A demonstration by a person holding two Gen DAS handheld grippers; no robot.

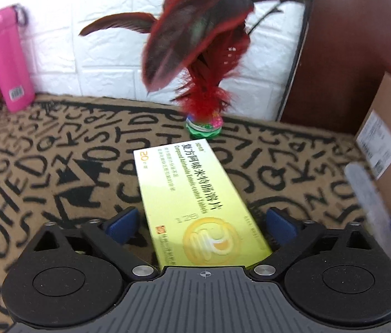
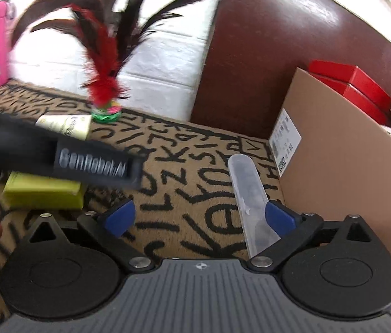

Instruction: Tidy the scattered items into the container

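Observation:
A yellow-green medicine box [image 1: 198, 202] lies flat on the lettered mat between the open fingers of my left gripper [image 1: 203, 222]; the blue pads do not touch it. It also shows in the right wrist view [image 2: 43, 191], under the left gripper's black body [image 2: 56, 155]. A clear plastic tube [image 2: 248, 202] lies on the mat inside my open right gripper [image 2: 201, 217], against the right blue pad [image 2: 280, 217]. It shows blurred in the left view [image 1: 373, 202]. A red-and-black feather shuttlecock [image 1: 203, 63] stands upright behind the box. The cardboard box container [image 2: 342, 166] stands at right.
A pink bottle [image 1: 8, 58] stands at the far left against the white brick wall. A dark wooden panel [image 2: 264, 55] rises behind the cardboard box, with red boxes [image 2: 353, 86] beyond it. The tan mat [image 1: 43, 166] with black letters covers the surface.

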